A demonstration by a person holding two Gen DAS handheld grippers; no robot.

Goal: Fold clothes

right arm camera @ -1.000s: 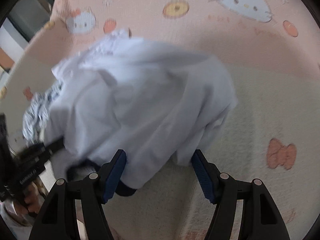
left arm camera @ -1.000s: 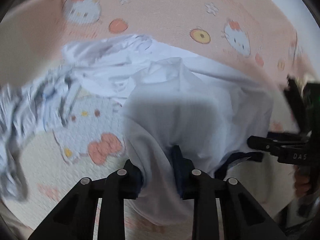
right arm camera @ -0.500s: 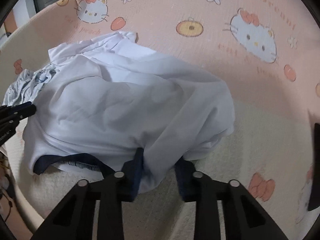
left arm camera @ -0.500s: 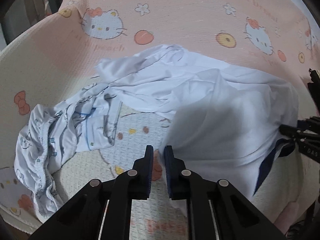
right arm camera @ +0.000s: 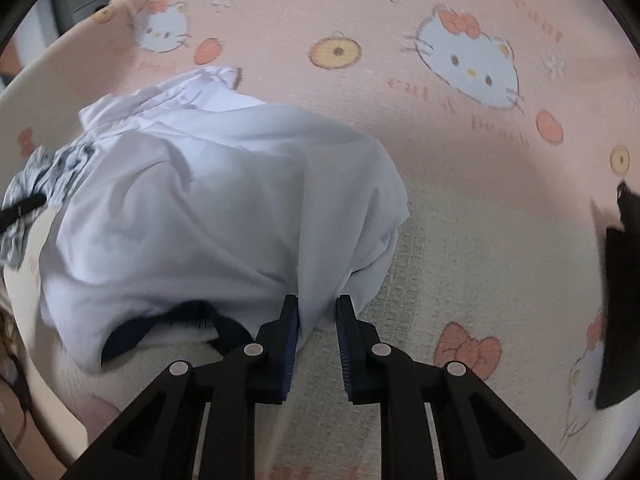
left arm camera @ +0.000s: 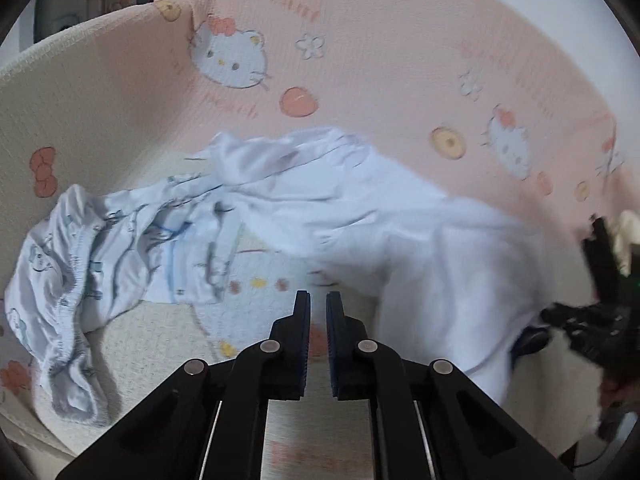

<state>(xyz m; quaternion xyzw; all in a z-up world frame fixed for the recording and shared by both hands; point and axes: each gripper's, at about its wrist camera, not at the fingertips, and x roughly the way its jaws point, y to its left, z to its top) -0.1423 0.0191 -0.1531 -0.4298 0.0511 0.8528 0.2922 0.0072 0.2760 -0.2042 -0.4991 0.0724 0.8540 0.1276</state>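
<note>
The white shirt [right arm camera: 224, 216] is lying rumpled on the pink cartoon blanket [right arm camera: 460, 208], looking thin, limp and light. The right gripper [right arm camera: 317, 312] is pinching a fold of its near edge, though blur makes that grip uncertain. The left gripper [left arm camera: 317, 308] is hovering nearly closed, holding nothing; hems and corners seem the best places to grasp.

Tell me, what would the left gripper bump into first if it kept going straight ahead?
Probably the blanket: the left gripper is shut and empty, aimed between the patterned garment and the white shirt. Depth is unclear.
</note>
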